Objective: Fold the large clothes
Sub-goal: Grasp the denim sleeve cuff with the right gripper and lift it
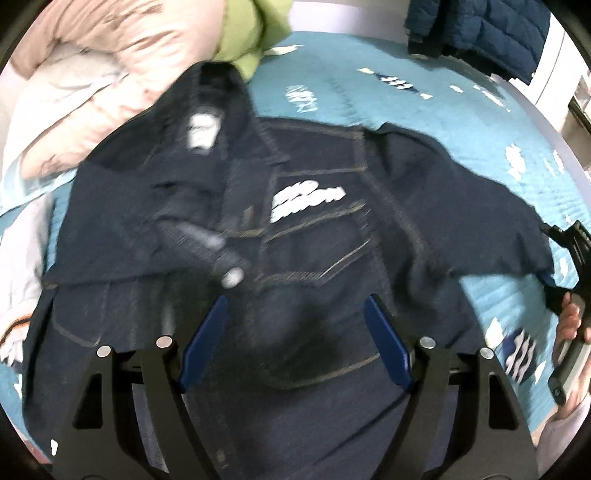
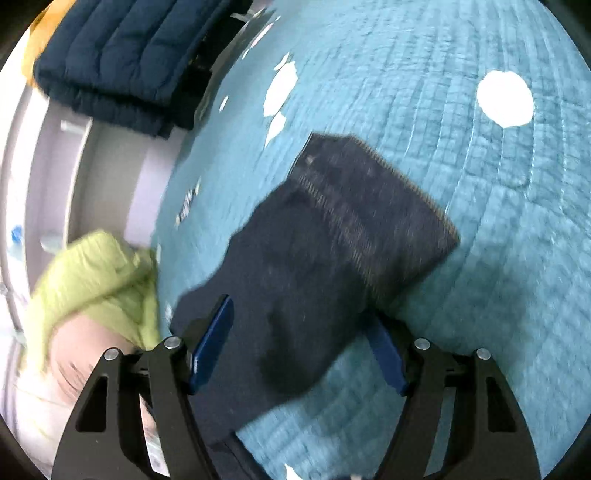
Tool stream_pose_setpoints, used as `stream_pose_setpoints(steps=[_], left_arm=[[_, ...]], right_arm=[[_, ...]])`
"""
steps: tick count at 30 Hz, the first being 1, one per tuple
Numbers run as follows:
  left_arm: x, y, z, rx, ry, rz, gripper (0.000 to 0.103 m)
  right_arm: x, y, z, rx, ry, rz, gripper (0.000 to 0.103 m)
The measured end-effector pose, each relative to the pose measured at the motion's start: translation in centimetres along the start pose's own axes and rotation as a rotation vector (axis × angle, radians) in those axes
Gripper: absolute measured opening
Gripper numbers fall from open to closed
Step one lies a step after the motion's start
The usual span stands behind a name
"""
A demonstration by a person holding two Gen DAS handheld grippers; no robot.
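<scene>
A dark navy denim jacket (image 1: 314,221) with white lettering lies spread on the teal bedspread (image 1: 369,99). One sleeve is folded across its left chest. My left gripper (image 1: 295,317) is open and empty, just above the jacket's lower front. In the right wrist view the jacket's other sleeve (image 2: 332,240), with its stitched cuff, lies on the bedspread (image 2: 480,258) between the fingers of my right gripper (image 2: 299,325), which is open. The right gripper also shows in the left wrist view (image 1: 570,251), at the sleeve end.
A pink quilt (image 1: 110,74) and a green garment (image 1: 251,33) lie at the head of the bed. A folded navy puffer jacket (image 1: 480,33) sits at the far corner; it shows in the right wrist view (image 2: 118,62) too. The bed edge runs along the right.
</scene>
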State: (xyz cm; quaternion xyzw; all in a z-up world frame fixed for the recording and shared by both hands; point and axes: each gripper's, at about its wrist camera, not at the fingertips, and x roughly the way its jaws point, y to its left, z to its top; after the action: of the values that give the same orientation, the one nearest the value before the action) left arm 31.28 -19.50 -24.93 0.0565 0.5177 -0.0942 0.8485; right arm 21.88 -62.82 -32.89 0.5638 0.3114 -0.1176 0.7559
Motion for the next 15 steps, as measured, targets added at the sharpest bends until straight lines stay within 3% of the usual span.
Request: stream_pose_setpoints(steps=[2,3,5,7,11,15], left_arm=[[0.5,-1.3,1.1,0.012,-0.013,-0.007,0.077],[0.8,-1.8,1.6,0.016,-0.016,-0.014,0.076],[1.6,-2.9,2.7,0.006,-0.011,-0.035,0.073],[2.4,-3.6,3.6,-0.011,-0.001,-0.077,0.07],[3.7,-5.1,5.6,-0.026,0.008,-0.098,0.058],[5.2,-6.2,7.3,-0.036,0.028,-0.125,0.032]], right_arm=[[0.4,0.3,1.0,-0.023,-0.007,0.008,0.067],[0.4,0.4,1.4,-0.044,-0.015,-0.004,0.062],[0.7,0.5,2.1,-0.068,-0.019,-0.04,0.046],[1.2,0.3,2.4,-0.08,-0.005,-0.056,0.022],[1.2,0.1,2.9,-0.068,0.008,-0.031,0.016],[0.5,1.2,2.8,-0.158,-0.02,-0.056,0.015]])
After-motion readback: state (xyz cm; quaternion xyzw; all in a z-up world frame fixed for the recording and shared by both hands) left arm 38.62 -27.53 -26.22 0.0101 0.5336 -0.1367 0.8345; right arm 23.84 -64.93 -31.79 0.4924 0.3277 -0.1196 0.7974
